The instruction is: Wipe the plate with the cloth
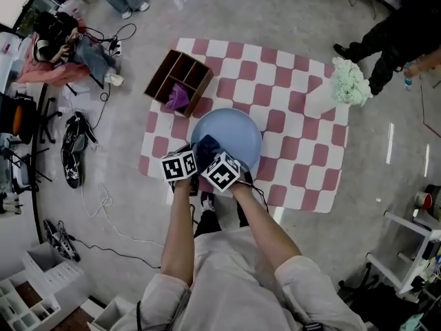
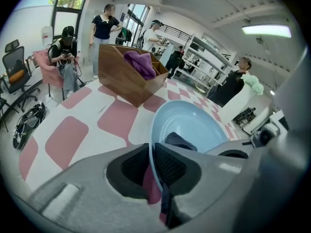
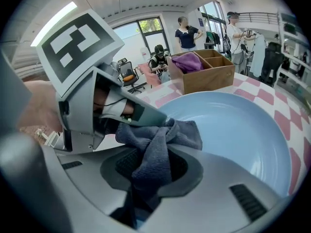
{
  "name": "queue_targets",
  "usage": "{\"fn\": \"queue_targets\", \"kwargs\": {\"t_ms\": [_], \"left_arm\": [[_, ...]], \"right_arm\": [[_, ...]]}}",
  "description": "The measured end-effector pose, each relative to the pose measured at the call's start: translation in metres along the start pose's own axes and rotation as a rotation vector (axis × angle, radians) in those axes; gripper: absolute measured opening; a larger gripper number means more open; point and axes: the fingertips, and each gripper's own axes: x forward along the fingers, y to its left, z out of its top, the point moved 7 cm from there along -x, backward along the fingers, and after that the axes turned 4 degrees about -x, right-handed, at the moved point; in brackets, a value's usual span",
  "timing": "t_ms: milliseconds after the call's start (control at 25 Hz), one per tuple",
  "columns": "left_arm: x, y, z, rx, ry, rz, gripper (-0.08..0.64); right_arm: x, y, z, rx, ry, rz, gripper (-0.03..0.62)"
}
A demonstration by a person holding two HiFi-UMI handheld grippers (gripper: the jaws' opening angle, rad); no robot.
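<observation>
On a pink-and-white checked mat (image 1: 306, 164) over a glossy grey floor (image 1: 275, 12), the pale blue plate (image 1: 238, 133) lies beside a wooden box (image 1: 180, 80). The left gripper (image 2: 153, 165) pinches the plate's near rim; the right gripper (image 3: 151, 166) clamps the dark cloth (image 3: 163, 137) — bunched inside the plate. People (image 1: 393, 33) stand and sit around the room.

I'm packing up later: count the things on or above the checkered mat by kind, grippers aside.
Plate: 1
Cloth: 2, a dark cloth and a purple cloth
Wooden box: 1
Flower bunch: 1
Total: 5
</observation>
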Motion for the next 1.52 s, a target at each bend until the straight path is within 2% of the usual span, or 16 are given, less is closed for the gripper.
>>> {"fn": "queue_targets", "kwargs": {"t_ms": [160,360,480,560,720,920,1120,1320,1520], "left_arm": [[0.002,0.007,-0.001,0.032,0.005,-0.035,0.031],[0.004,0.007,0.006,0.117,0.015,-0.057,0.031],[-0.003,0.007,0.009,0.154,0.008,-0.071,0.031],[-0.01,0.007,0.014,0.186,-0.02,-0.066,0.031],[-0.031,0.007,0.022,0.254,-0.085,-0.06,0.029],[-0.053,-0.006,0.022,0.294,-0.124,-0.139,0.029],[-0.074,-0.009,0.0,0.323,-0.122,-0.213,0.029],[-0.098,-0.007,-0.025,0.313,-0.117,-0.3,0.011],[-0.122,-0.011,-0.042,0.363,-0.128,-0.369,0.009]], "right_arm": [[0.004,0.001,0.001,0.028,0.019,-0.048,0.101],[0.004,0.0,0.002,0.08,0.036,-0.119,0.101],[-0.007,0.004,-0.001,0.133,0.013,-0.198,0.103],[-0.018,0.003,-0.006,0.201,-0.023,-0.255,0.103],[-0.043,0.004,-0.021,0.401,-0.131,-0.344,0.103],[-0.078,0.011,-0.038,0.571,-0.231,-0.456,0.103],[-0.106,0.036,-0.056,0.714,-0.358,-0.536,0.104],[-0.113,0.064,-0.071,0.726,-0.368,-0.593,0.104],[-0.117,0.09,-0.081,0.701,-0.347,-0.621,0.104]]}}
